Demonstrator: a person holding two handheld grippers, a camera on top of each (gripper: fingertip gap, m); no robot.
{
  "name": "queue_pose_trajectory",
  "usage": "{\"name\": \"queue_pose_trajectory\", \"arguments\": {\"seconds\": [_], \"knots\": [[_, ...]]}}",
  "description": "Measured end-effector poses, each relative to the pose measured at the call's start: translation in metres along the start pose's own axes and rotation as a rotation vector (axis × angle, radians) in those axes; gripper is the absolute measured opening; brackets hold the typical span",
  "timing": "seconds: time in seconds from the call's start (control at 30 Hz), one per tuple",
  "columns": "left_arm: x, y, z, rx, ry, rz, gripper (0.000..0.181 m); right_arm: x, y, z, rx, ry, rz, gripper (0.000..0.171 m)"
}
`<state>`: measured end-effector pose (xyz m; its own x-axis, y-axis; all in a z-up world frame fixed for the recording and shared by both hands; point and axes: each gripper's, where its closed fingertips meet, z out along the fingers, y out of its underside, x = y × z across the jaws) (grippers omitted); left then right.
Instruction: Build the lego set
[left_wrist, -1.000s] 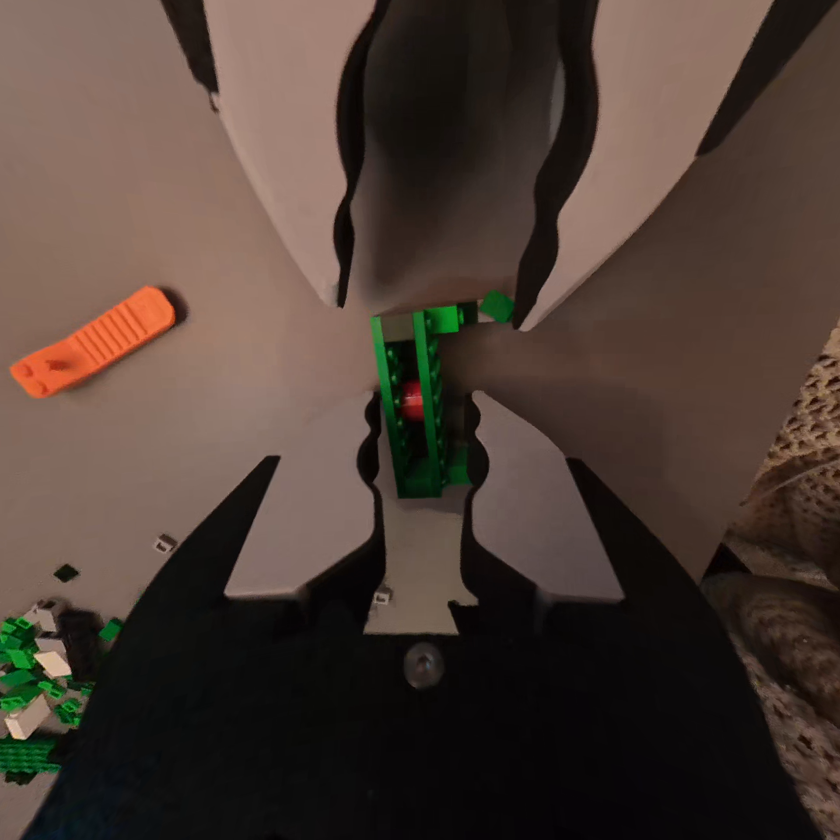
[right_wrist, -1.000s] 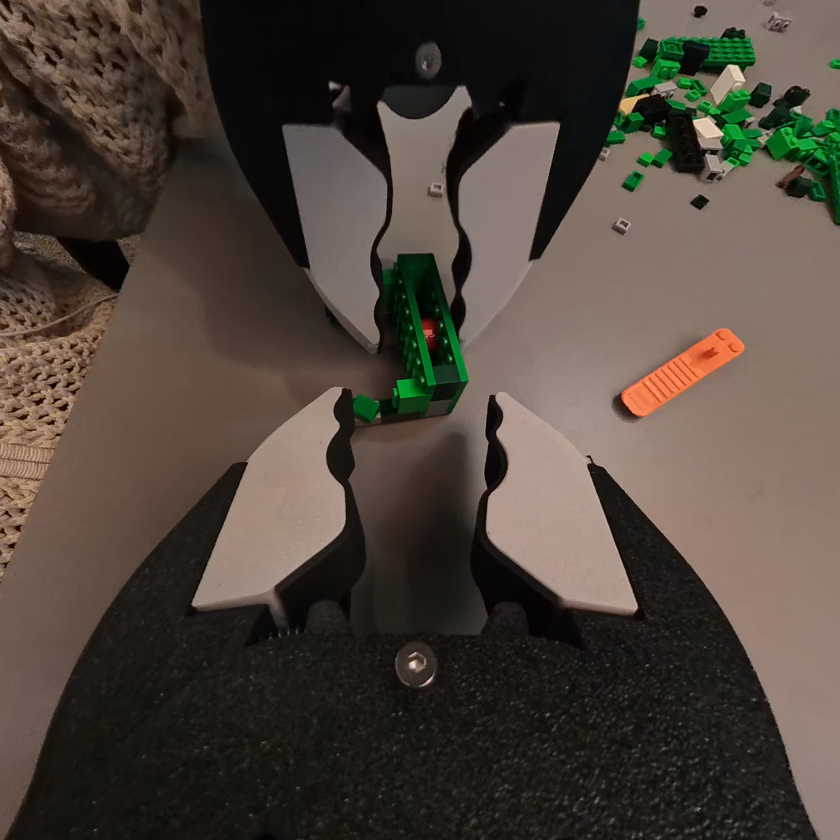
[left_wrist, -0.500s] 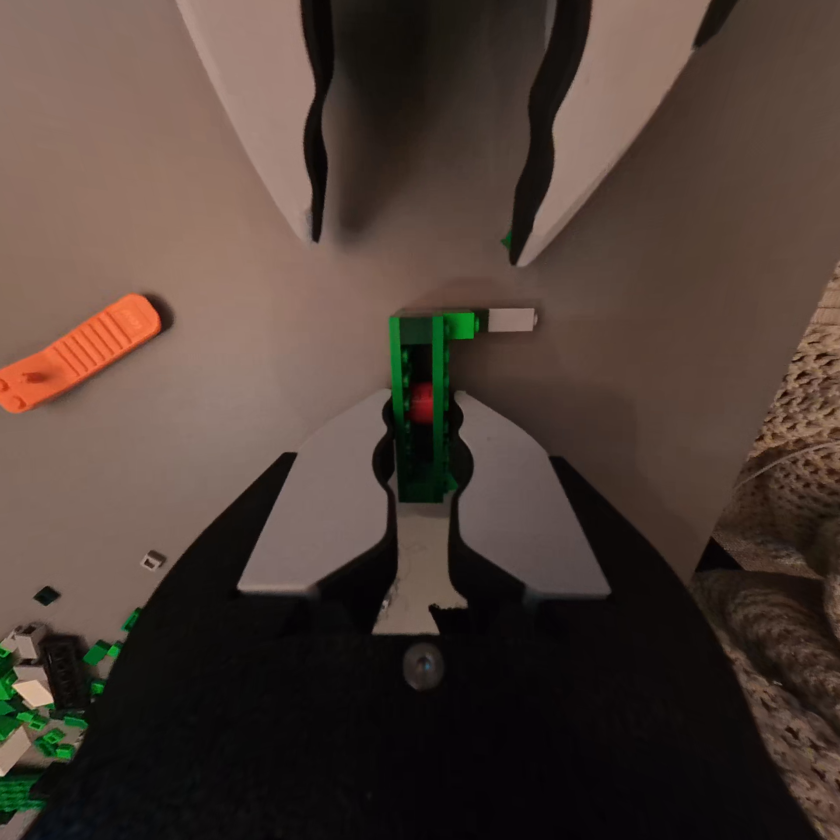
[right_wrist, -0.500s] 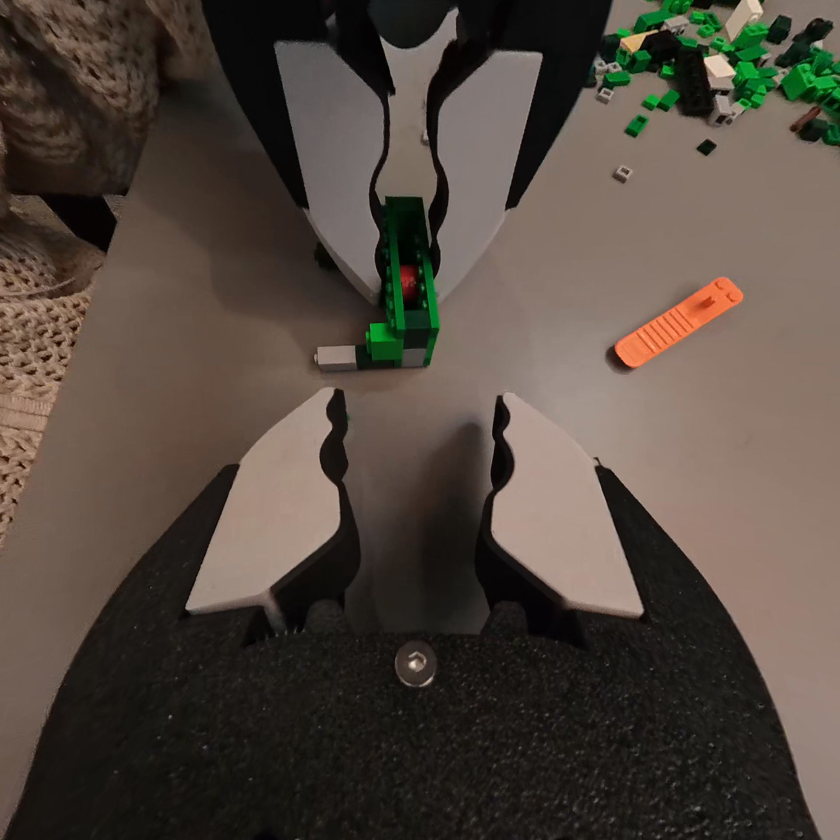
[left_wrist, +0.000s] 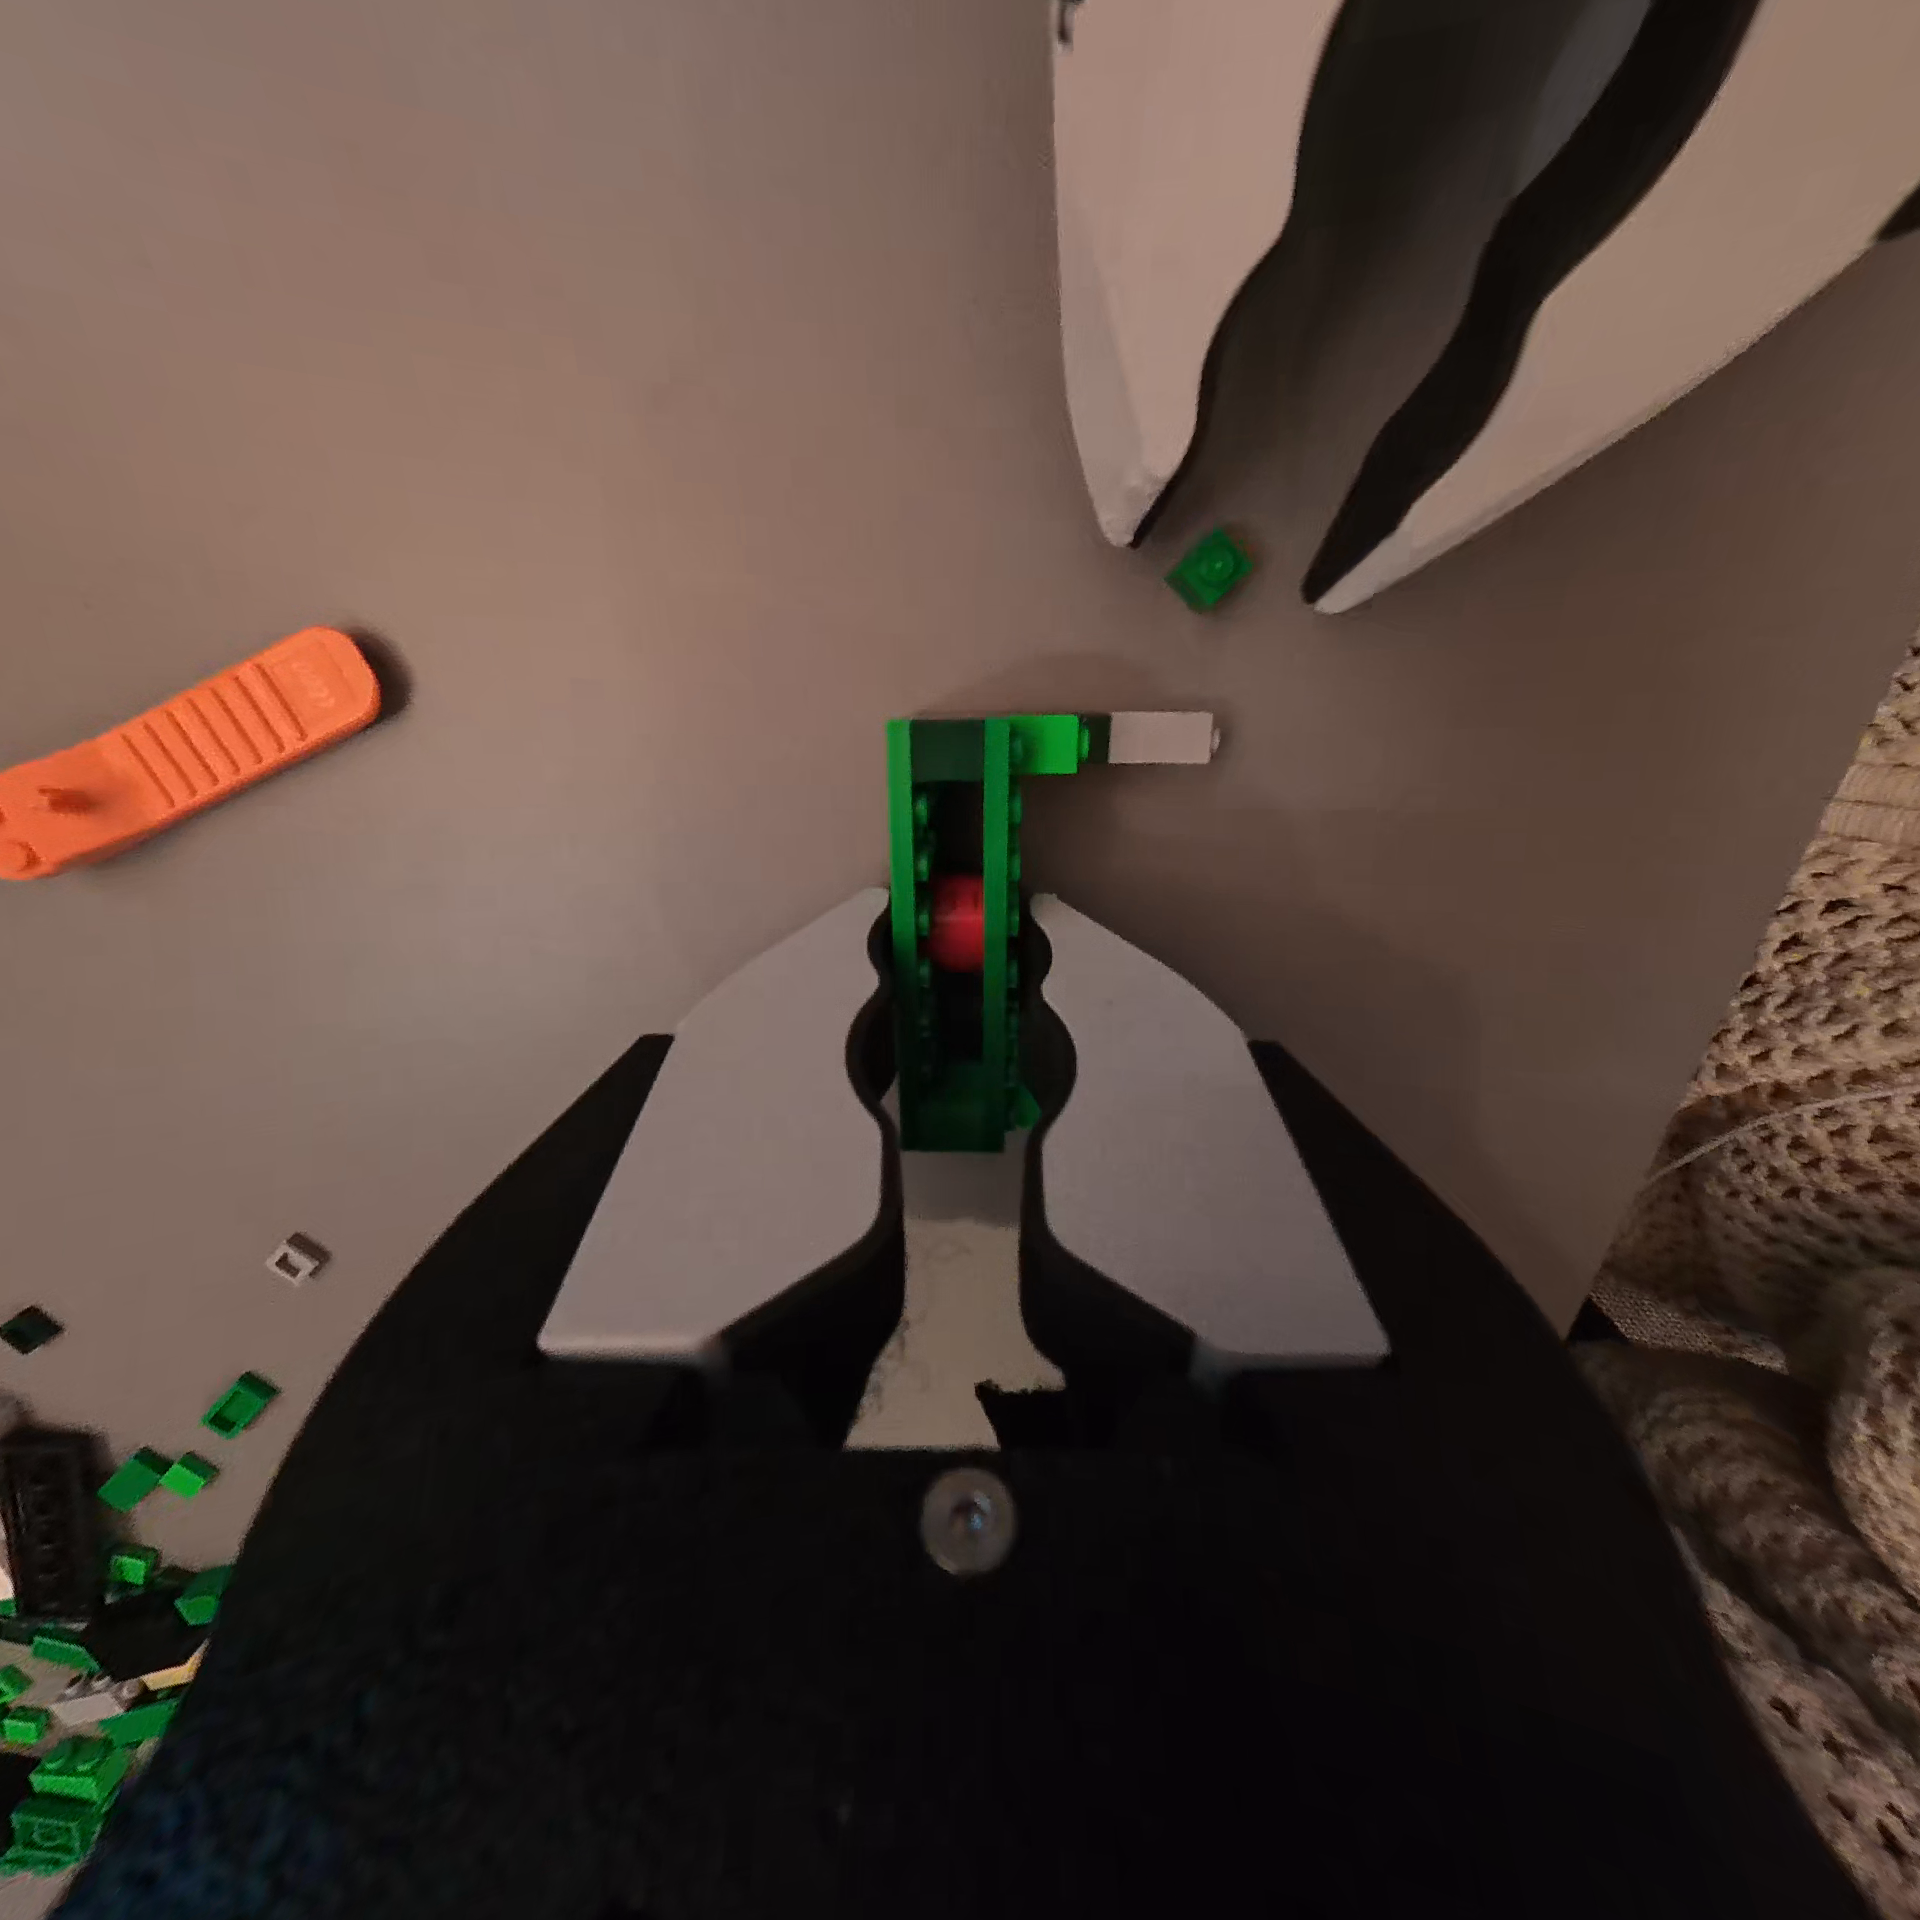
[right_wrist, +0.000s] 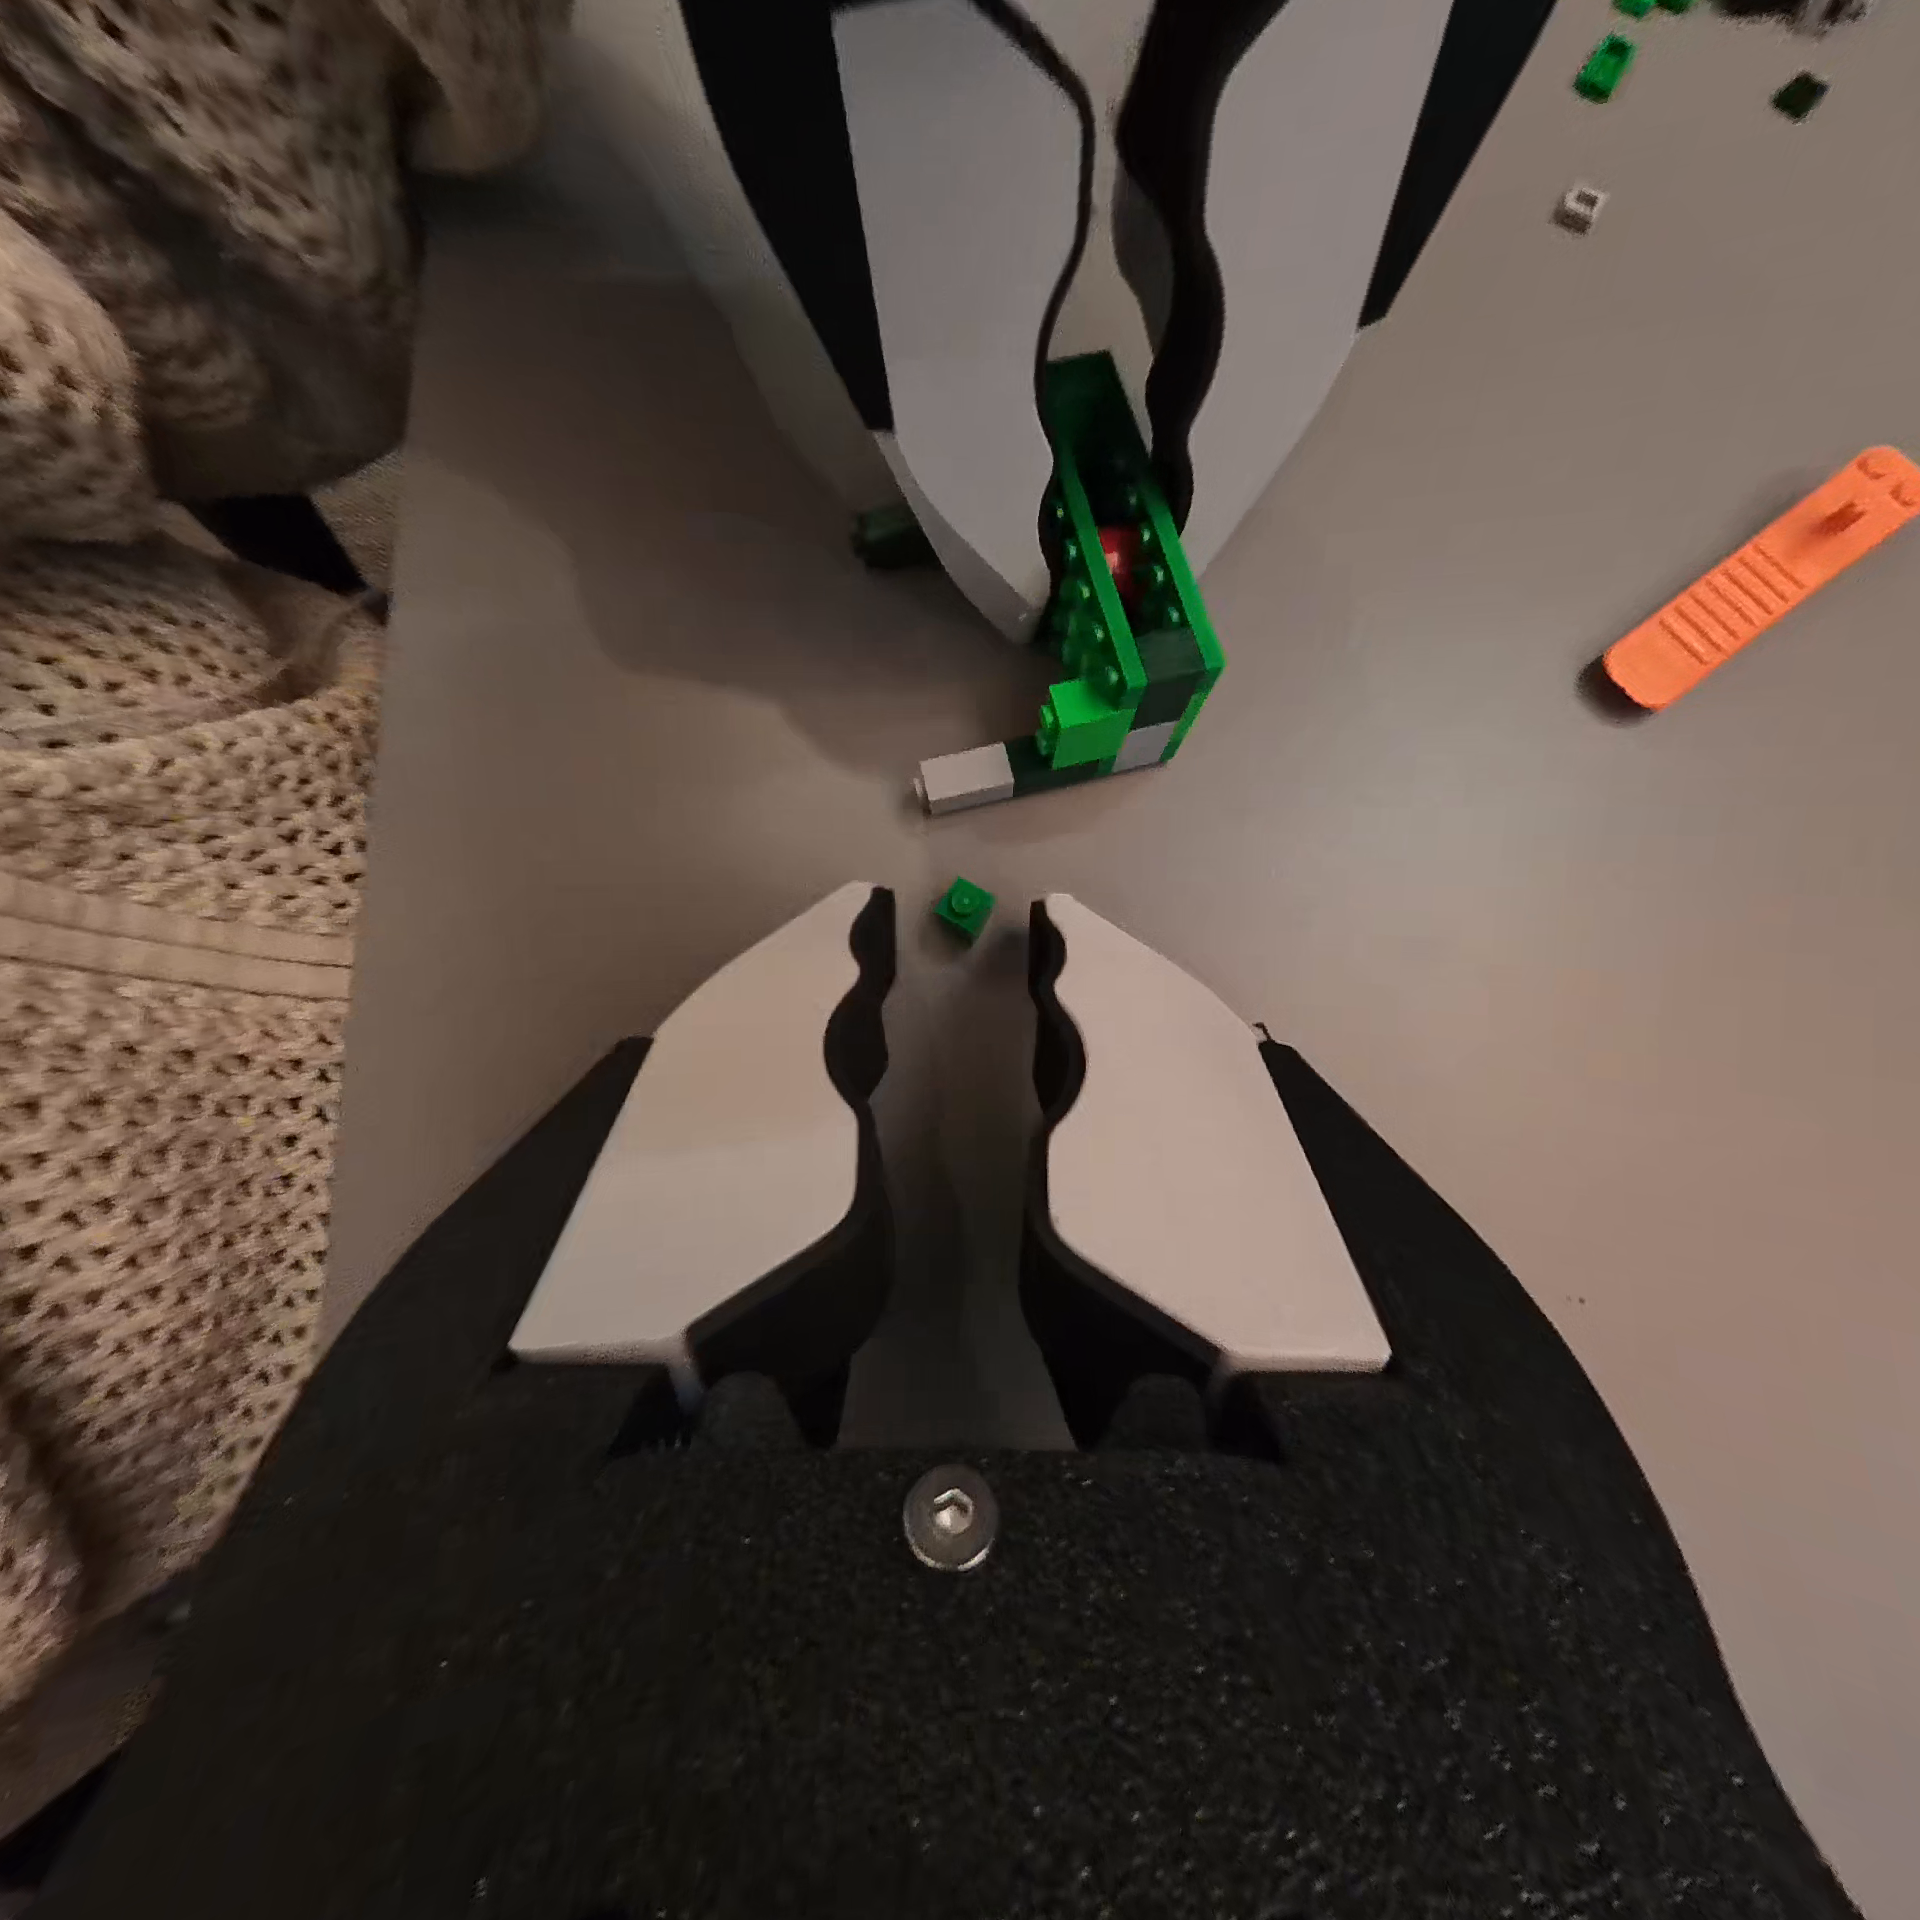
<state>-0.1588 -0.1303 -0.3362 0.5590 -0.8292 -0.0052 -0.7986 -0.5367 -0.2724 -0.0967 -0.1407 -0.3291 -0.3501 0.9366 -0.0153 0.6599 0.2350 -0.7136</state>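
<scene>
My left gripper (left_wrist: 958, 914) is shut on a long green lego build (left_wrist: 956, 831) with a red piece inside, which rests on the grey table (left_wrist: 623, 416). A grey brick (left_wrist: 1158, 738) sticks out sideways from the build's far end. My right gripper (right_wrist: 961, 914) is open, facing the left one. A small green one-stud plate (right_wrist: 964, 911) lies loose on the table between its fingertips, touching neither. The plate also shows in the left wrist view (left_wrist: 1208, 568), a short way beyond the grey brick. The build (right_wrist: 1127, 665) and left gripper (right_wrist: 1117, 582) show in the right wrist view.
An orange brick separator (left_wrist: 187, 748) lies left of the build. A pile of loose green, black and white bricks (left_wrist: 83, 1714) sits near the left gripper's base. A knit blanket (right_wrist: 156, 831) lies along the table edge. A small dark green piece (right_wrist: 883, 535) lies beside the left gripper. Tip to tip, the grippers are about 7 centimeters apart. The left tips stand about 12 centimeters off the orange brick separator (left_wrist: 187, 748). My right wrist view (right_wrist: 1791, 591) looks at it from another angle.
The right gripper backed away from the build and narrowed its opening. The small green plate went with it and now lies on the table. The left gripper closed on the build.
</scene>
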Motion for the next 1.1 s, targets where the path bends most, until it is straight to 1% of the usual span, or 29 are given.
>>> {"name": "queue_pose_trajectory", "arguments": {"seconds": [0.03, 0.07, 0.17, 0.23, 0.3, 0.37, 0.4, 0.47, 0.83, 1.0, 1.1], "knots": [[0.000, 0.000, 0.000, -0.005, -0.001, 0.002, 0.020, 0.001, 0.003, 0.003, -0.022, 0.021, -0.005, 0.018], [0.000, 0.000, 0.000, -0.009, -0.002, 0.006, 0.020, 0.003, 0.003, 0.003, -0.018, 0.052, -0.017, 0.009], [0.000, 0.000, 0.000, -0.009, 0.001, 0.017, 0.020, 0.004, -0.001, 0.002, -0.009, 0.098, -0.101, 0.009], [-0.001, 0.000, 0.000, -0.004, 0.002, 0.015, 0.020, 0.005, -0.010, 0.000, 0.024, 0.173, -0.248, 0.008], [-0.001, 0.000, 0.000, -0.004, 0.002, 0.018, 0.020, 0.004, -0.019, 0.000, 0.033, 0.276, -0.459, 0.009], [-0.001, 0.000, 0.000, -0.004, 0.003, 0.020, 0.020, 0.005, -0.023, 0.002, 0.003, 0.379, -0.678, 0.009], [-0.001, -0.001, 0.000, -0.004, 0.003, 0.020, 0.020, 0.006, -0.024, 0.003, -0.015, 0.417, -0.759, 0.008], [-0.001, -0.001, 0.000, -0.004, 0.003, 0.020, 0.020, 0.003, -0.024, 0.006, -0.044, 0.419, -0.840, 0.008], [-0.002, -0.001, 0.000, -0.019, 0.004, 0.026, 0.020, 0.008, -0.019, 0.007, -0.136, 0.370, -0.888, 0.009], [-0.002, -0.002, 0.000, -0.027, 0.004, 0.027, 0.020, 0.012, -0.019, 0.005, -0.185, 0.363, -0.915, 0.018], [-0.002, -0.002, 0.001, -0.028, 0.003, 0.026, 0.020, 0.014, -0.016, 0.004, -0.200, 0.354, -0.886, 0.018]]}}
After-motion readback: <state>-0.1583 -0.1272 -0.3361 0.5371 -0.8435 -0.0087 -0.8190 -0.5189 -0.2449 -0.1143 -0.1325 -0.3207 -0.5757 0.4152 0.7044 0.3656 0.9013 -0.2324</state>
